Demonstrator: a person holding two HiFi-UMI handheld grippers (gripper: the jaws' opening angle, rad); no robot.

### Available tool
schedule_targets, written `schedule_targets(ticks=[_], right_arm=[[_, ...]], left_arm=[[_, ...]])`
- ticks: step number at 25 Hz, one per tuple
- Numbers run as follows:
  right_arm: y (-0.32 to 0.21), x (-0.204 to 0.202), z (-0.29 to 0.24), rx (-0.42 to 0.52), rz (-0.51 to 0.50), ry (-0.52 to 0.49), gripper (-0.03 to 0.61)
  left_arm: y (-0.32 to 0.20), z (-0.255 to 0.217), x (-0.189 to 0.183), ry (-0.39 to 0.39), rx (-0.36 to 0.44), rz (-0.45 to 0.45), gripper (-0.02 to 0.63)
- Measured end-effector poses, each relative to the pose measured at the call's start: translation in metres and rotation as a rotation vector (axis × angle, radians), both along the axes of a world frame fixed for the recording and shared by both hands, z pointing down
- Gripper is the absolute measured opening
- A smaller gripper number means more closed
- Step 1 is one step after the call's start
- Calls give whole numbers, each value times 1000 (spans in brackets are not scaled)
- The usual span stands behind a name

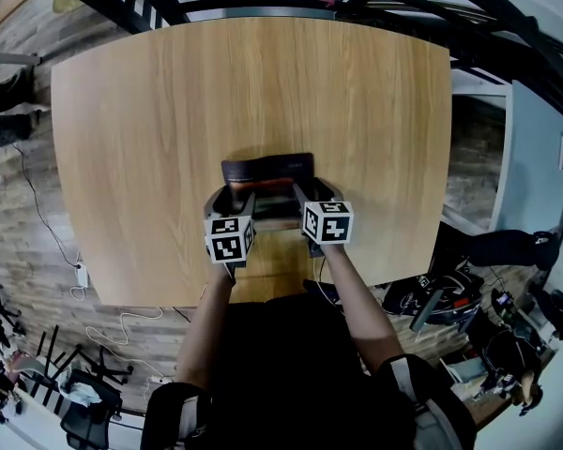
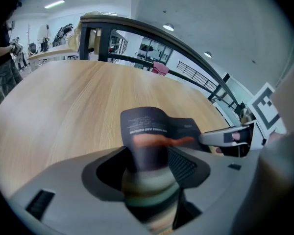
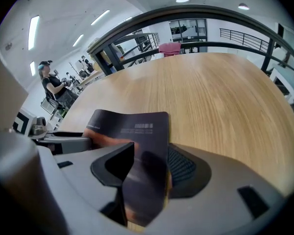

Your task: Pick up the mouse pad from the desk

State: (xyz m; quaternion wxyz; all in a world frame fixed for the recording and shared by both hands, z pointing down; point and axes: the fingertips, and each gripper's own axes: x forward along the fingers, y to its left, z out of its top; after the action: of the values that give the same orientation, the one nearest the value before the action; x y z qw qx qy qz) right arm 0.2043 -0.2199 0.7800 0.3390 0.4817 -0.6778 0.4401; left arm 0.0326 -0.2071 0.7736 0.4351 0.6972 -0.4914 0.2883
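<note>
Near desk (image 1: 150, 139) edge, mouse pad (image 1: 267, 169); inside open left claw (image 2: 148, 160), gripped by right claw (image 3: 149, 163)

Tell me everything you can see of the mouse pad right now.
The mouse pad is a thin, dark, flexible rectangle with small white print near its far edge and an orange-red patch. It sits toward the near side of the wooden desk, bowed rather than flat. It passes between the jaws of the left gripper and right gripper. The right looks pinched on it; the left is blurred.
</note>
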Motion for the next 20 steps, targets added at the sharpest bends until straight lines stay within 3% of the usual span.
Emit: schedule_targets(ticks=[20], right_arm=[[13,-73,0,-2,-106,-55,206]], left_arm=[[1,0,4,17,0,24,273]])
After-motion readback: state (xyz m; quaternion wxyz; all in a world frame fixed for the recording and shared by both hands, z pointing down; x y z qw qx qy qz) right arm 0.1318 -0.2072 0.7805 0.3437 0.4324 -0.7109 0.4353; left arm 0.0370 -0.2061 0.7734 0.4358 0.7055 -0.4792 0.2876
